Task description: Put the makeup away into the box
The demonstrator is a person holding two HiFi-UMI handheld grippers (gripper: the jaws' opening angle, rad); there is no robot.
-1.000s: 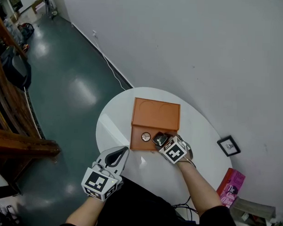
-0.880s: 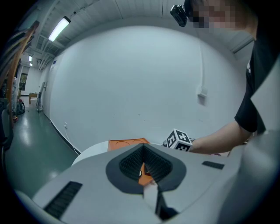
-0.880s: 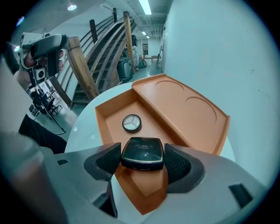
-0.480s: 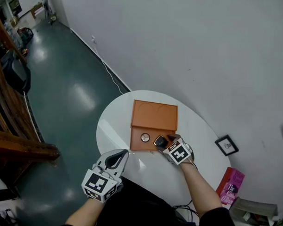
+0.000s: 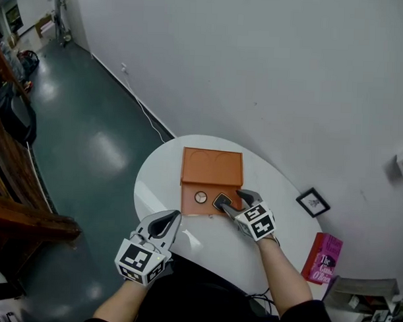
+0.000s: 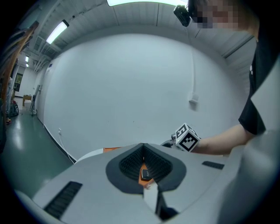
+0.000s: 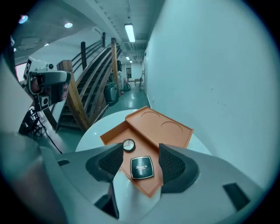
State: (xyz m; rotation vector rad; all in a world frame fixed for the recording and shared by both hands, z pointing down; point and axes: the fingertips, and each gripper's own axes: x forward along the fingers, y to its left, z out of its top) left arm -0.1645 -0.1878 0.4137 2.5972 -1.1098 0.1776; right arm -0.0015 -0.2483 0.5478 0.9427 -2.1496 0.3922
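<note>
White table (image 5: 160,181): compact (image 7: 141,167) in box (image 7: 114,134), between spread right hand-held gripper (image 7: 141,151) jaws.

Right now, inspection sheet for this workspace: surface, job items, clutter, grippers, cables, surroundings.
Surface: round white table, holds only the box.
Job's things: orange box open, lid laid flat behind the tray; round compact and square black compact lie in the tray, apart.
Clutter: nothing seen on the table.
Grippers: right gripper open, the square black compact between its jaws but untouched; left gripper shut, empty, at the table's near edge.
Cables: white cable on the floor along the wall.
Surroundings: framed picture and pink book by the wall; wooden stairs at left.
</note>
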